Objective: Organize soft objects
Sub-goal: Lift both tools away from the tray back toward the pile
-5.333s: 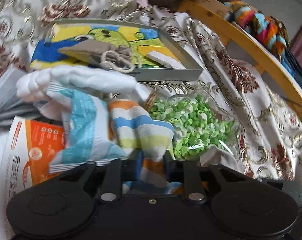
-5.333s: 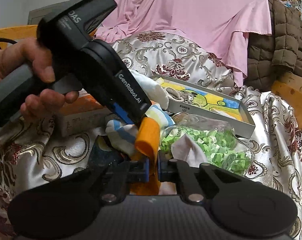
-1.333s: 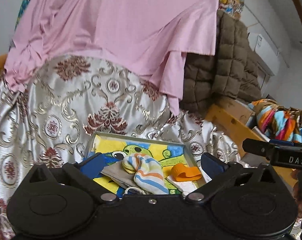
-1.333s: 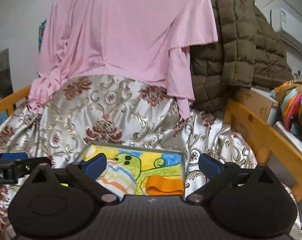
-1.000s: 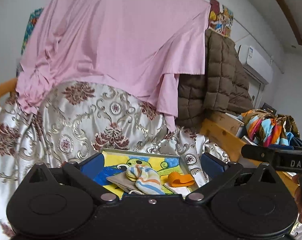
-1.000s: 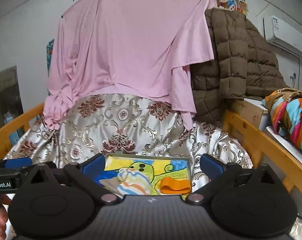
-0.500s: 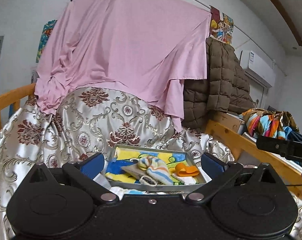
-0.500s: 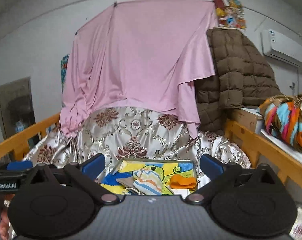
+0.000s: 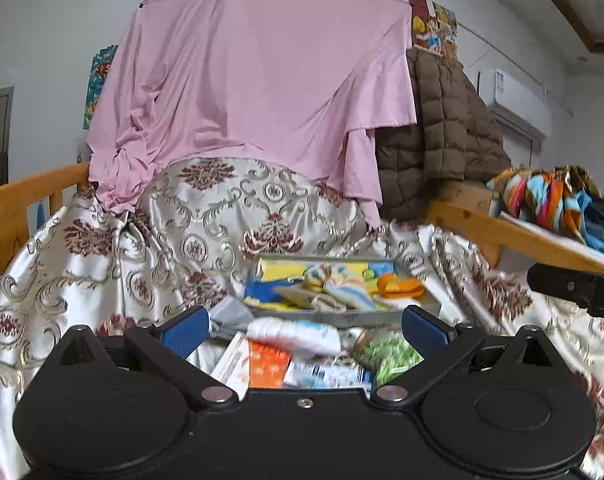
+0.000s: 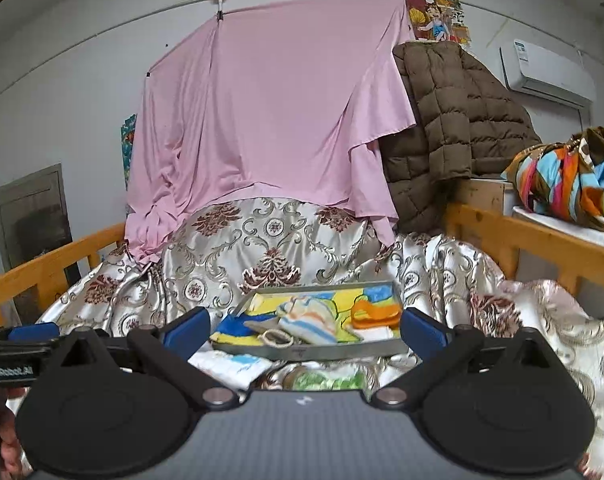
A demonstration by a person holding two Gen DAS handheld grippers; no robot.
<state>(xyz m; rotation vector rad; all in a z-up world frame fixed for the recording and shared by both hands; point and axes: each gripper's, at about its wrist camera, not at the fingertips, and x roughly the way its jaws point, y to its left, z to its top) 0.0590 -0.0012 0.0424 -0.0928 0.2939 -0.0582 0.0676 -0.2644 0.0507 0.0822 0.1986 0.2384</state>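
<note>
Striped cloth in tray, beyond both empty, wide-spread jaws.

Both wrist cameras sit side by side, well back from the bed, facing its head; both share the tray and pink sheet.

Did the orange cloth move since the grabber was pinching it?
Yes. The orange cloth left the right gripper and now lies inside the tray, at its right end, beside the striped cloth.
</note>
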